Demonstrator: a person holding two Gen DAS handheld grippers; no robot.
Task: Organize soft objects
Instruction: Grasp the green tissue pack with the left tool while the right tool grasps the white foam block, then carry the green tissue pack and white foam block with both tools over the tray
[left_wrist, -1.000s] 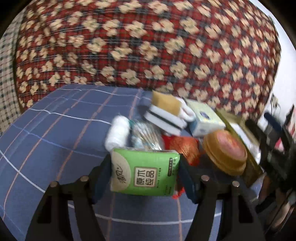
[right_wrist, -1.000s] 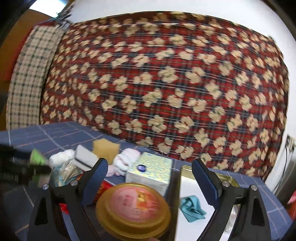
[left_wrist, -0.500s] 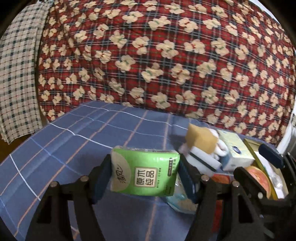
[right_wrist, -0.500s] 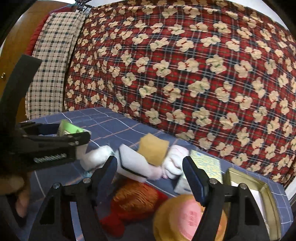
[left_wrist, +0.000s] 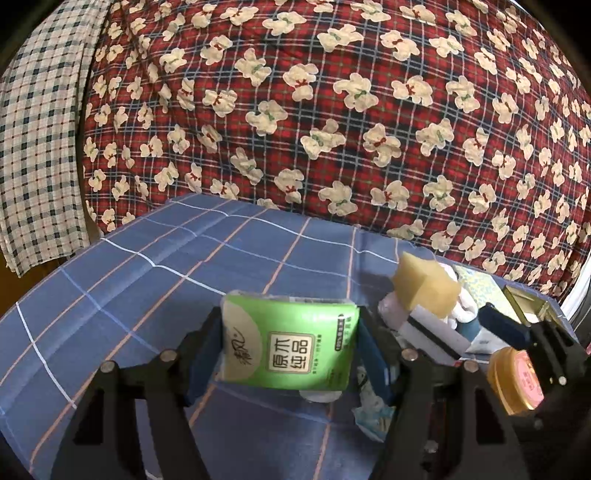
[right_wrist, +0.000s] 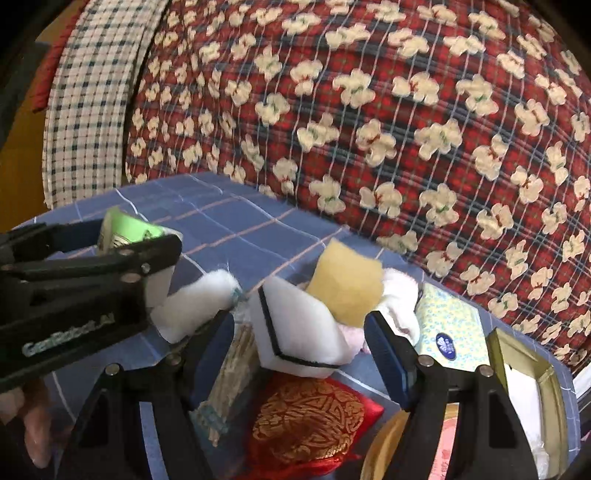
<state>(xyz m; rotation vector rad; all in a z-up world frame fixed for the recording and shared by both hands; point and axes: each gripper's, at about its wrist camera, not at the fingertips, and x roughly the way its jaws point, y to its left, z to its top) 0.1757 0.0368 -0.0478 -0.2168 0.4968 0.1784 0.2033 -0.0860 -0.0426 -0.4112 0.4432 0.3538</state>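
Observation:
My left gripper (left_wrist: 290, 356) is shut on a green tissue pack (left_wrist: 291, 347), holding it upright above the blue checked cloth (left_wrist: 147, 280). The right wrist view shows that pack (right_wrist: 125, 229) at the far left. My right gripper (right_wrist: 299, 350) is open and hovers over the pile. A white sponge with a black stripe (right_wrist: 295, 332) lies just ahead between its fingers, and the pads are clear of it. A yellow sponge (right_wrist: 347, 288) leans on top of the white one. A white cotton roll (right_wrist: 199, 306) and a red-gold pouch (right_wrist: 310, 424) lie close by.
A patterned tissue box (right_wrist: 450, 332), a gold tin (right_wrist: 528, 387) and a round gold lid (left_wrist: 513, 380) sit on the right. A bag of cotton swabs (right_wrist: 229, 376) lies under my right gripper. A red floral quilt (left_wrist: 332, 110) rises behind. A person's fingers (right_wrist: 37, 428) show at lower left.
My left gripper has carried the green pack left, away from the pile. My right gripper has swung left from the round lid to the sponges, with its jaws narrower.

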